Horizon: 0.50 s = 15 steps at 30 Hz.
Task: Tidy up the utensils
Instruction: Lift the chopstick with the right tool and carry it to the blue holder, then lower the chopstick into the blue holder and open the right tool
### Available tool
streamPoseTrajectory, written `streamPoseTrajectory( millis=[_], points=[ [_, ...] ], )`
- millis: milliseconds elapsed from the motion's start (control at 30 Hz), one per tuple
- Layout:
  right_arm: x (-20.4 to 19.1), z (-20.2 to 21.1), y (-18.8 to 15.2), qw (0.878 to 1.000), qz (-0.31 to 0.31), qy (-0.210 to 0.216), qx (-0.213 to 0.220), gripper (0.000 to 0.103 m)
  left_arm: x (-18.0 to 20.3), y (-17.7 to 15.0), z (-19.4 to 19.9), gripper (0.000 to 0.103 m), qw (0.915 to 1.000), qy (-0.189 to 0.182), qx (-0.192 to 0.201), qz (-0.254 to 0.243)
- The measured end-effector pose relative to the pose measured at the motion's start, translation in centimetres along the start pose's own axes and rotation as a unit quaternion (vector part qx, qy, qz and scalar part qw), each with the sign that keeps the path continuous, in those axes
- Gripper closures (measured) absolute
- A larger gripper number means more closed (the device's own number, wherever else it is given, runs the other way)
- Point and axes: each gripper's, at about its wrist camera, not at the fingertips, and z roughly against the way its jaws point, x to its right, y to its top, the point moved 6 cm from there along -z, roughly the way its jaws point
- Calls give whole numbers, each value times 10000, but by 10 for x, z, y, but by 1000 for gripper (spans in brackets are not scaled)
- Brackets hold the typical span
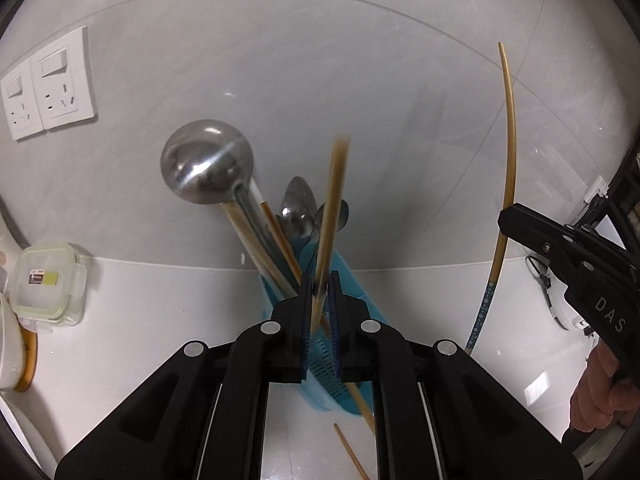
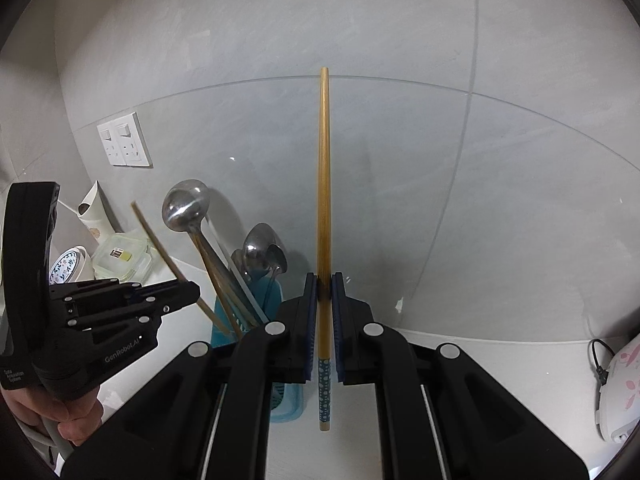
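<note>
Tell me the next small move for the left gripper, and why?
Probably ease the left gripper lower and release: it is shut on a chopstick directly over the blue holder, which already stands the ladle and spoons. The right gripper holds another chopstick.

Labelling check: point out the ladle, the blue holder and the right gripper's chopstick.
ladle (image 1: 206, 160): left wrist view, back of bowl.
blue holder (image 1: 348, 276): left wrist view, right wall.
chopstick (image 2: 323, 184): right wrist view, mid shaft.

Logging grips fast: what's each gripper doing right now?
Left gripper: shut on a chopstick.
Right gripper: shut on a dotted chopstick.
</note>
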Motion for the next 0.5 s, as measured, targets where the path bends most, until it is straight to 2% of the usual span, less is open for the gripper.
streamPoseTrajectory(
  millis=[33,100,133,200,300,500],
  points=[
    [-2,-1,1,10000,-1,50,11,96,-2,-1,1,92,10000,59,3,13],
    [-8,-2,3,9999,11,145,42,96,-8,-4,6,70,9999,153,5,70],
    [-11,-3,4,9998,19,197,67,96,-10,-5,10,64,9998,193,36,103],
    [-16,-4,5,9995,30,312,96,96,-15,-7,16,59,9994,308,67,122],
    [-22,-7,7,9991,43,417,110,96,-23,-11,24,44,9989,417,88,173],
    [-34,-17,6,9978,39,653,134,96,-39,-17,43,28,9975,616,166,310]
  ],
)
